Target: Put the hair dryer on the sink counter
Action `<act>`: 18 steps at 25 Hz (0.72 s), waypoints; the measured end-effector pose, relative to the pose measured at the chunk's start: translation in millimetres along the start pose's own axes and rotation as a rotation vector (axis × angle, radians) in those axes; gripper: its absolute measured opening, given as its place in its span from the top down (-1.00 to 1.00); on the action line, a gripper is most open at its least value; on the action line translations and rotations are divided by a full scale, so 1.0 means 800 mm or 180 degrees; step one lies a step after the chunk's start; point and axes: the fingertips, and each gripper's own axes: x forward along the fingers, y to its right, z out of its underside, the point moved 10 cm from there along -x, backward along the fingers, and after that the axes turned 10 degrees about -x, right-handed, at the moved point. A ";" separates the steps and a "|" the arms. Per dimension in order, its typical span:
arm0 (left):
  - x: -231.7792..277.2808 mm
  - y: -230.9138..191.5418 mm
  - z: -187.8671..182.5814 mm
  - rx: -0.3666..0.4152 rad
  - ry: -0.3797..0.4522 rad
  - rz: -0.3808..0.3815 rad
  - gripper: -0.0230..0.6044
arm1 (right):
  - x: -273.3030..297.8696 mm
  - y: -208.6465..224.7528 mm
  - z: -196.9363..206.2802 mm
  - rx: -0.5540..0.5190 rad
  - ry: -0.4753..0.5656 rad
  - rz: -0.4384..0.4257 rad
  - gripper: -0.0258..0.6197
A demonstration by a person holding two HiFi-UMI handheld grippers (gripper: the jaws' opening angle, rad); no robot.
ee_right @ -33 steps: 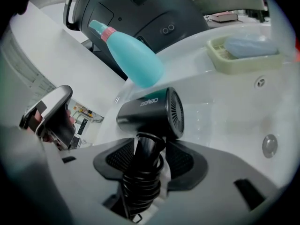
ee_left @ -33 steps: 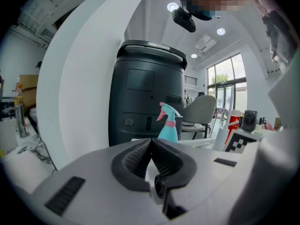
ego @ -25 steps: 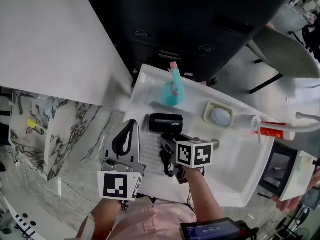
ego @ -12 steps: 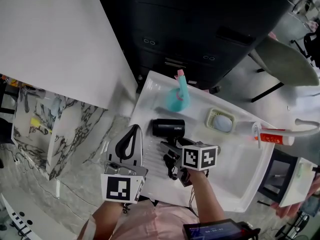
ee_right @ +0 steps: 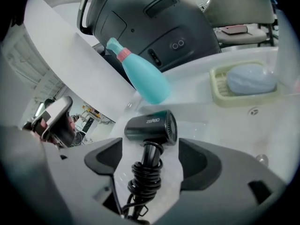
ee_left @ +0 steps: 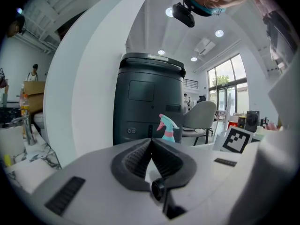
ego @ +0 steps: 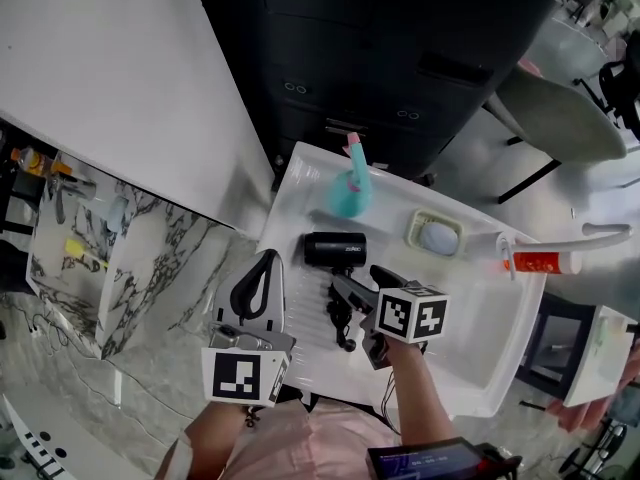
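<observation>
The black hair dryer [ego: 335,250] lies on its side on the white sink counter [ego: 296,190], its coiled cord [ego: 340,320] trailing toward me. In the right gripper view the hair dryer [ee_right: 151,127] rests on the counter with its handle and cord between the wide-apart jaws, touched by neither pad. My right gripper [ego: 366,284] is open just behind the dryer. My left gripper [ego: 264,256] hovers at the counter's left edge, shut with nothing in it; the tips of this left gripper [ee_left: 150,142] meet.
A teal spray bottle [ego: 348,186] stands behind the dryer. A soap dish [ego: 435,235] with a bar sits to the right, and a red tube [ego: 540,262] beyond it. A dark cabinet [ego: 400,48] and a chair [ego: 560,118] are behind the counter.
My right gripper's jaws have spread apart and let go of the hair dryer's handle, then drew back a little to the right. The dryer stays on the counter. The left gripper is still.
</observation>
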 end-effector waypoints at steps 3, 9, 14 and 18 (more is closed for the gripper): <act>-0.012 0.003 -0.011 0.0012 0.0061 0.0004 0.90 | -0.022 -0.012 -0.003 -0.0052 0.0168 0.0073 -0.25; -0.049 0.012 -0.041 0.0042 0.0245 0.0044 0.90 | -0.084 -0.059 -0.010 -0.0297 0.0745 0.0241 -0.10; -0.090 0.029 -0.076 0.0068 0.0544 0.0165 0.90 | -0.149 -0.112 -0.010 -0.0661 0.1470 0.0463 0.27; -0.140 0.044 -0.101 0.0094 0.0768 0.0210 0.90 | -0.198 -0.163 0.008 -0.0960 0.1983 0.0706 0.59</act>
